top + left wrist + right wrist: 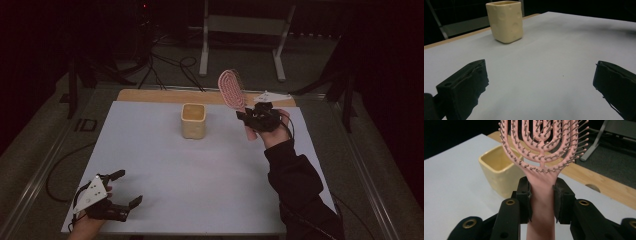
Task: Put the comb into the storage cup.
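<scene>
White surface carried the yellow cup near its far edge. My right tool was clamped on the pink hairbrush handle, brush upright in the air over the far right corner, just beside the cup. Left tool sat released at the near left corner.

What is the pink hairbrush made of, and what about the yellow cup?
The pink hairbrush looks like plastic: smooth, matte, one even colour, moulded with open slots and thin bristles that end in tiny balls. The yellow cup looks like glazed ceramic, though it could be plastic: thick walls, a soft shine and shallow round dimples on its sides.
</scene>
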A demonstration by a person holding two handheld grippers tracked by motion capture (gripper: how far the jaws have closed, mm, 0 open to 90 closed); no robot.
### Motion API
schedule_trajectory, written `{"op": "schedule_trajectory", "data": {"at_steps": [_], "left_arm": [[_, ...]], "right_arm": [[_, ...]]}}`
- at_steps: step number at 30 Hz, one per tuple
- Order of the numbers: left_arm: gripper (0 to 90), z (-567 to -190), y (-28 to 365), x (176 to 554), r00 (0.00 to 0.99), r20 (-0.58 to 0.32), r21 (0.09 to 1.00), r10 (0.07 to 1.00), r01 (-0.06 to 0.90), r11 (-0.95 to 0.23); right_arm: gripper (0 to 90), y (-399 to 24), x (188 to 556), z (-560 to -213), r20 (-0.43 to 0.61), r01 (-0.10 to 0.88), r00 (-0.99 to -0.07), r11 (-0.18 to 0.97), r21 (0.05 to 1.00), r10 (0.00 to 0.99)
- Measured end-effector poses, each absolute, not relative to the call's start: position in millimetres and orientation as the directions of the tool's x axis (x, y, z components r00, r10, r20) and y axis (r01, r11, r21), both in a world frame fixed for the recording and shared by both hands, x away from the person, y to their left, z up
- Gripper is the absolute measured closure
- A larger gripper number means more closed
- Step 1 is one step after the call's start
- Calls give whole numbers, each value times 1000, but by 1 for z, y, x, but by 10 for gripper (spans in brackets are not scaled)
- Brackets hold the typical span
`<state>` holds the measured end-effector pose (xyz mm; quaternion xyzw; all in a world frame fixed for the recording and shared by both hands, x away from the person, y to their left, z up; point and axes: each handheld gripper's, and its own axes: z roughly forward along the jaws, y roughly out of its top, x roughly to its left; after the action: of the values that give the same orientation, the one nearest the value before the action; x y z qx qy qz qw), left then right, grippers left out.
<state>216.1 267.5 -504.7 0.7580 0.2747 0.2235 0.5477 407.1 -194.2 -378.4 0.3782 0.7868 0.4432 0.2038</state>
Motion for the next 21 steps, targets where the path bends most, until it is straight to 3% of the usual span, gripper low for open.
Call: {"op": "schedule_trajectory", "data": {"at_steps": [21], "left_arm": [[0,-505,268,216,748,38,954,663,171,-248]], "right_arm": [[700,-163,406,-354,-5,324,-671,300,897,741]]}}
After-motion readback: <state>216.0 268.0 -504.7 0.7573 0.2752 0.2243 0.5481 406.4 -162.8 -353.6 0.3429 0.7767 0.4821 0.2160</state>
